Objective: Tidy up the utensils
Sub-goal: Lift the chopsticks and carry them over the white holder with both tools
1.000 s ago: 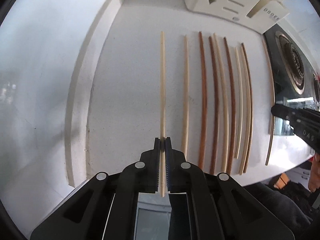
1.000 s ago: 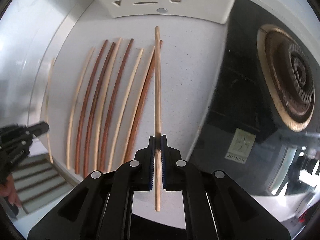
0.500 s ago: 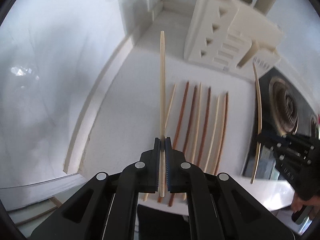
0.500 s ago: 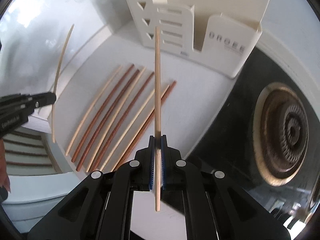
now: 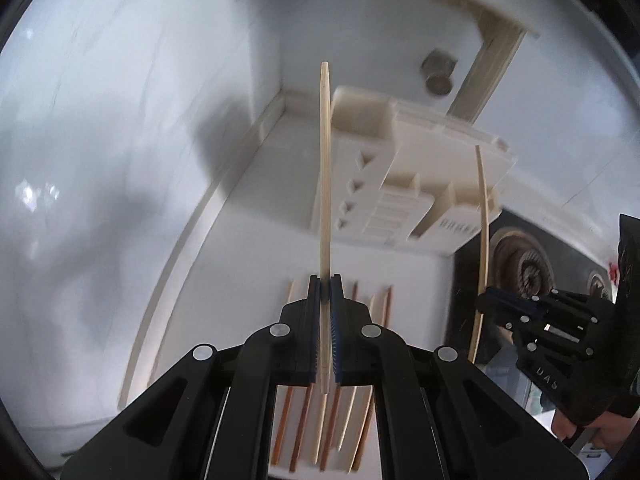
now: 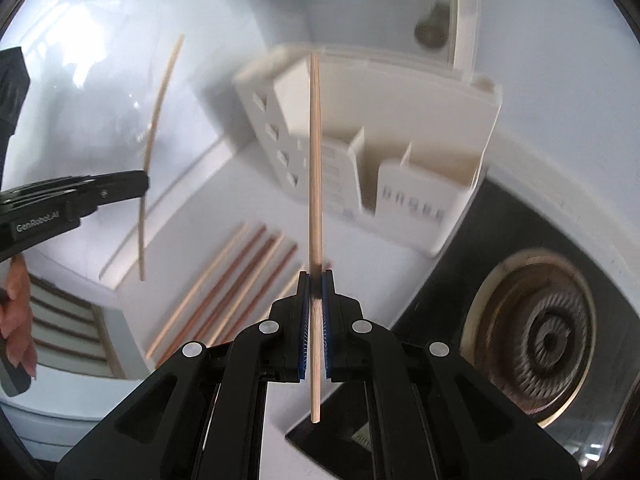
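My left gripper (image 5: 325, 280) is shut on a pale wooden chopstick (image 5: 325, 168), held up in the air and reaching toward the cream utensil holder (image 5: 404, 184). My right gripper (image 6: 316, 274) is shut on a light tan chopstick (image 6: 315, 160) that points at the same holder (image 6: 400, 128). Each gripper shows in the other's view: the right one (image 5: 486, 300) with its chopstick (image 5: 484, 220) at the right, the left one (image 6: 144, 184) with its chopstick (image 6: 154, 128) at the left. Several pale and red-brown chopsticks (image 6: 236, 280) lie in a row on the white counter (image 6: 260, 184), below both grippers.
The holder stands at the back of the counter by the white wall (image 5: 120, 140), with slots open at the top. A black hob with a round burner (image 6: 548, 332) lies to the right. A hand (image 6: 16, 320) grips the left tool at the counter's front edge.
Both grippers have risen off the counter with their chopsticks and tipped up toward the holder. The row of chopsticks has dropped lower in both views.
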`<state>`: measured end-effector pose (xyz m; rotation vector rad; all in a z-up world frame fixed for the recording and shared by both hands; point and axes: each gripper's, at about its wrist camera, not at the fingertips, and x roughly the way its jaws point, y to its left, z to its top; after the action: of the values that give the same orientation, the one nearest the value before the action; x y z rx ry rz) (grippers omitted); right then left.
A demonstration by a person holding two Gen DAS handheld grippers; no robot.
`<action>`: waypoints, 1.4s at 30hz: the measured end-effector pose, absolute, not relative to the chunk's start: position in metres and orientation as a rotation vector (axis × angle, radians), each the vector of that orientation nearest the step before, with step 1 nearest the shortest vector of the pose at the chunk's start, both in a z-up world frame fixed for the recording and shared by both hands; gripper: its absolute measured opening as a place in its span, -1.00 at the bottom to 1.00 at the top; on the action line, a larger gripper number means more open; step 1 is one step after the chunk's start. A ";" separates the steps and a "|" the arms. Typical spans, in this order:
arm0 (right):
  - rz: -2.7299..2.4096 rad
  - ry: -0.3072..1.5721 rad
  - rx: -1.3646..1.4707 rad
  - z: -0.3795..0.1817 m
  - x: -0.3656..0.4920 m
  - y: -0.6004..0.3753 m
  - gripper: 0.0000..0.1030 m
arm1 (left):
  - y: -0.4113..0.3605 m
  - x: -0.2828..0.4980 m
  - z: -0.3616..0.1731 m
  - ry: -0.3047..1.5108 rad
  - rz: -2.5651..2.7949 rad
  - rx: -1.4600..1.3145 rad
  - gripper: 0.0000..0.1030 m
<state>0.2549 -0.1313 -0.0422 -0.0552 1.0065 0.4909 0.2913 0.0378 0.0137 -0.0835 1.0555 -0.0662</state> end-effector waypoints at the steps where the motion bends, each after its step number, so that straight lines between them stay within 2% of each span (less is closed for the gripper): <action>1: 0.490 0.993 -0.056 -0.041 0.258 -0.133 -0.87 | 0.035 0.293 0.019 1.026 -0.068 -0.076 -0.92; 24: 0.420 0.616 0.119 0.031 0.300 -0.176 -0.87 | 0.023 0.342 0.086 0.707 -0.140 -0.128 -0.92; 42: 0.417 0.491 0.173 0.038 0.313 -0.195 -0.87 | 0.028 0.373 0.092 0.592 -0.174 -0.223 -0.92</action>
<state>0.3128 -0.1947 0.0380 0.1729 0.4908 0.4168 0.3728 0.0278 0.0924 -0.2232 0.5921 -0.1739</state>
